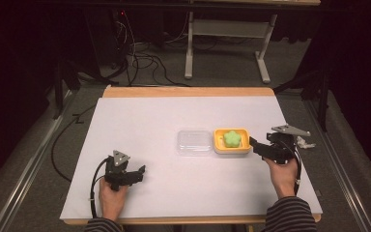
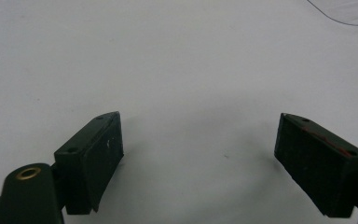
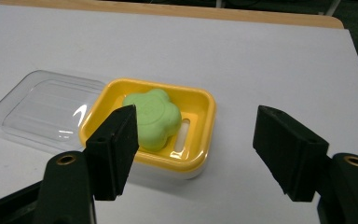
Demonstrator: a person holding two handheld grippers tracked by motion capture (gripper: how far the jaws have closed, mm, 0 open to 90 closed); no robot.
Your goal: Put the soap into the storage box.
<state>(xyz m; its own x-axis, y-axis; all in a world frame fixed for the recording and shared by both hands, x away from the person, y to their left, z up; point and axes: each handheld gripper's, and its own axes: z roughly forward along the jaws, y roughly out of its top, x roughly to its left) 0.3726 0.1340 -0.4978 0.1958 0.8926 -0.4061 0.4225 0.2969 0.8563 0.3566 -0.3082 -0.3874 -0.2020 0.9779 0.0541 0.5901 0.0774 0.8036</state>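
The right claw (image 1: 254, 143) is held with its jaws apart, and nothing is gripped between them. In the right gripper view the gap between the two black jaws is seen to be bare white tabletop (image 3: 270, 60), with the yellow dish (image 3: 200, 116) lying just beyond the left-hand jaw, which overlaps the dish's near rim in that picture; whether the jaw touches the rim cannot be told. In the high view the claw is seen just beside the dish's right end, pointed towards it from the right hand (image 1: 284, 174).

A green flower-shaped soap (image 3: 153, 117) is seated in the dish, lying flat, apart from both jaws. A clear lid (image 3: 42, 109) is laid on the tabletop directly beside the dish, touching it or nearly so along one long side; in the high view the lid (image 1: 193, 142) is at the left of the dish (image 1: 232, 150), and both are placed near the middle of the tabletop, slightly towards the right.

The left claw (image 1: 141, 172) is also held wide open and empty. It is kept low over the near left part of the tabletop, well apart from the dish and lid. In the left gripper view only plain white surface is seen between its jaws, and a curved edge of the lid (image 2: 349, 16) is caught at the top right corner.
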